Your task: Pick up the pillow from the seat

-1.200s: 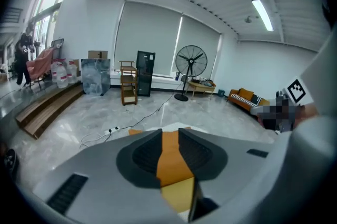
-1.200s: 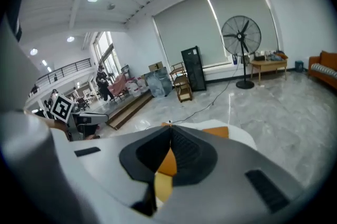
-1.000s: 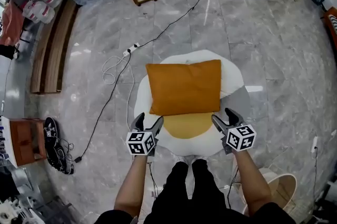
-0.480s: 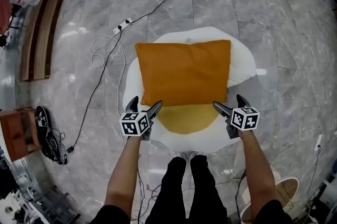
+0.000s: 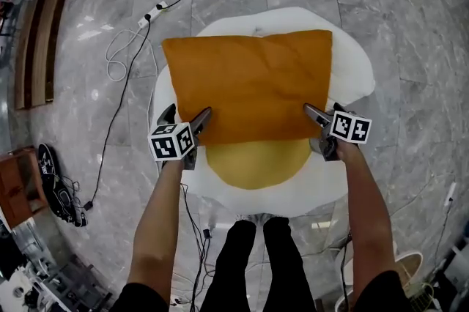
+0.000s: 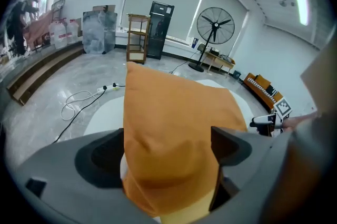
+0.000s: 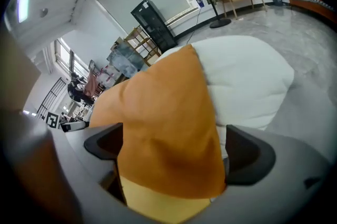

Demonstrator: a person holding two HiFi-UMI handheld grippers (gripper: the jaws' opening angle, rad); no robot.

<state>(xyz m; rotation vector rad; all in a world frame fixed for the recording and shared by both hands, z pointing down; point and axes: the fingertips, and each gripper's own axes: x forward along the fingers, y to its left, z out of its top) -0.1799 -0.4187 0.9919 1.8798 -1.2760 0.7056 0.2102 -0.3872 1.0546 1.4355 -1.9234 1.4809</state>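
An orange pillow [image 5: 249, 83] lies flat on a round white seat [image 5: 355, 72] with a yellow centre patch [image 5: 256, 160]. My left gripper [image 5: 185, 114] is at the pillow's near left corner, my right gripper [image 5: 322, 109] at its near right corner. In the left gripper view the orange corner [image 6: 174, 123] fills the gap of the left gripper [image 6: 167, 144], whose jaws stand wide. In the right gripper view the other corner [image 7: 163, 128] sits the same way in the right gripper [image 7: 174, 146]. Neither corner looks squeezed. The pillow rests on the seat.
A white cable with a power strip [image 5: 150, 12] runs over the marble floor left of the seat. Shoes [image 5: 55, 179] and a wooden bench [image 5: 40, 32] lie at the left. The person's legs [image 5: 256, 244] stand just before the seat. A fan [image 6: 215, 26] and a black cabinet [image 6: 158, 28] stand far off.
Both grippers have moved forward from the seat's near edge onto the pillow's near corners, and their jaws have spread wider. The head camera has come closer over the seat.
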